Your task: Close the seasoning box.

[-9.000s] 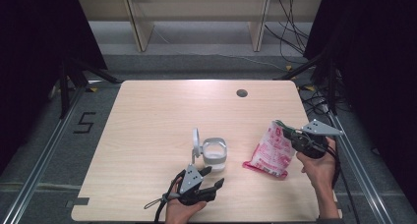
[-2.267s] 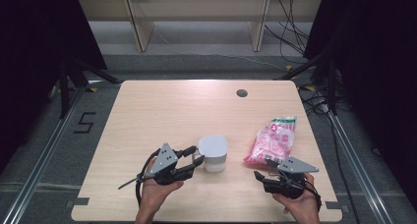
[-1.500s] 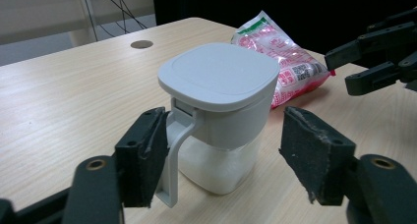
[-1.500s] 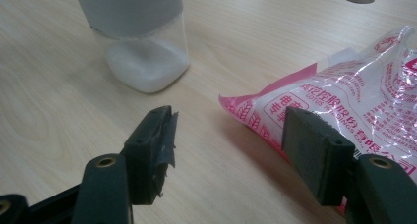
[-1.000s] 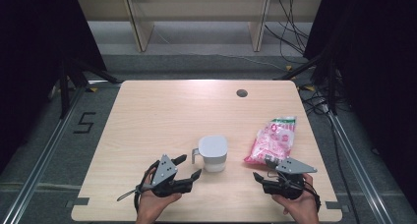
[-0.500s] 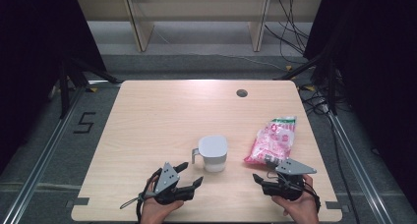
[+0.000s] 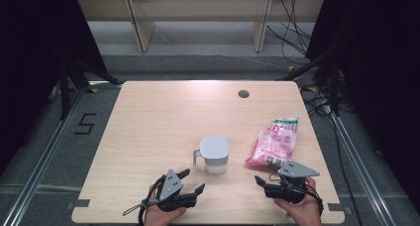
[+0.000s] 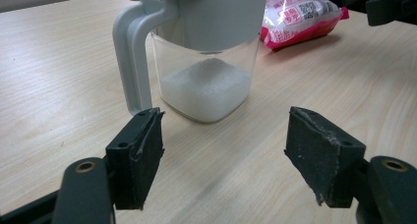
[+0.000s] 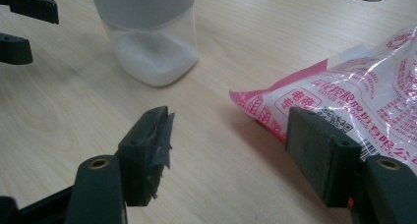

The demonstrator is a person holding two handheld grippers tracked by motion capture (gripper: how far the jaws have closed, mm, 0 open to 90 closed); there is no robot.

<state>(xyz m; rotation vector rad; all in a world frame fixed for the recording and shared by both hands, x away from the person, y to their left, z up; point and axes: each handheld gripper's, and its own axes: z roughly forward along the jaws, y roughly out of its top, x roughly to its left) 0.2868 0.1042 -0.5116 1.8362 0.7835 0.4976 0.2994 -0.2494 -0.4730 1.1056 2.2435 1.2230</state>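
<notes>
At the bottom of the high view, your left gripper (image 7: 190, 182) has sunk back toward the near table edge, and your right gripper (image 7: 261, 182) rests level with it; both have jaws spread and hold nothing. Just beyond them, in mid-frame, the lidded jug (image 7: 215, 154) stands upright, partly filled with white grains. The pink bag (image 7: 275, 142) lies flat to its right, so the pouring looks finished.

I read a black "5" (image 7: 86, 123) marked on the floor left of the table. Pink bag (image 9: 364, 101) carries red Chinese print, e.g. "申請", plus a QR code; rest too small to read.
</notes>
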